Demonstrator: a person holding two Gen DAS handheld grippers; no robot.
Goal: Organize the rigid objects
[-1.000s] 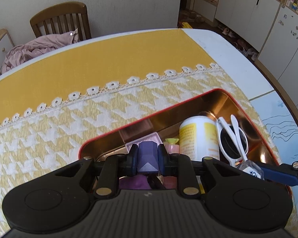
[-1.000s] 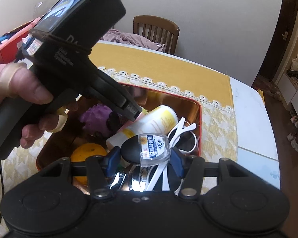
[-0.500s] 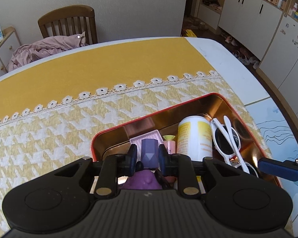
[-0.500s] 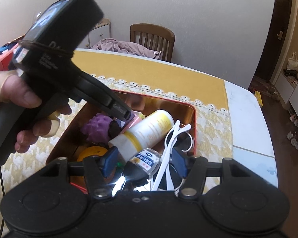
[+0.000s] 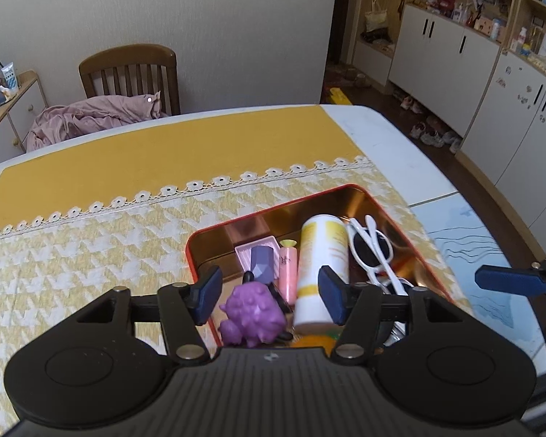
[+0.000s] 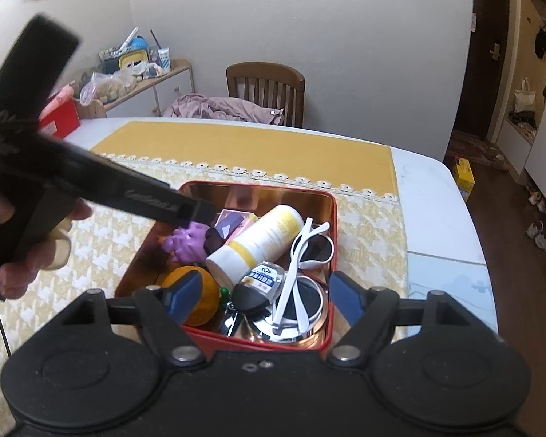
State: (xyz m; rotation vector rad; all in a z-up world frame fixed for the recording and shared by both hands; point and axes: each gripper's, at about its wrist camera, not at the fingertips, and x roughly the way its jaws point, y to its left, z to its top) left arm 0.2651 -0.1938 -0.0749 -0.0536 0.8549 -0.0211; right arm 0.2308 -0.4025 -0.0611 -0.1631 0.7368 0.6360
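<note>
A red-rimmed metal tin (image 5: 273,205) on the yellow tablecloth holds a purple faceted block (image 5: 262,264), a purple toy (image 5: 253,313), a pink tube (image 5: 287,273), a white-and-yellow bottle (image 5: 320,266) and white sunglasses (image 5: 373,251). My left gripper (image 5: 271,296) hangs above the tin's near end, jaws opening, nothing between the pads. In the right wrist view the tin (image 6: 258,184) also holds an orange (image 6: 207,291) and a black piece with a labelled packet (image 6: 262,280). My right gripper (image 6: 266,295) hovers over them, jaws opening and empty.
A wooden chair (image 5: 127,69) draped with pink cloth (image 5: 91,120) stands behind the table. A red box (image 6: 60,120) sits at the table's far left, and a cluttered sideboard (image 6: 145,73) lies beyond. A hand (image 6: 18,273) holds the left gripper's handle. White cabinets (image 5: 455,62) line the right.
The left gripper let go of the purple faceted block, which now lies in the tin, then opened and rose. The right gripper released the labelled black piece, opened wider and pulled back.
</note>
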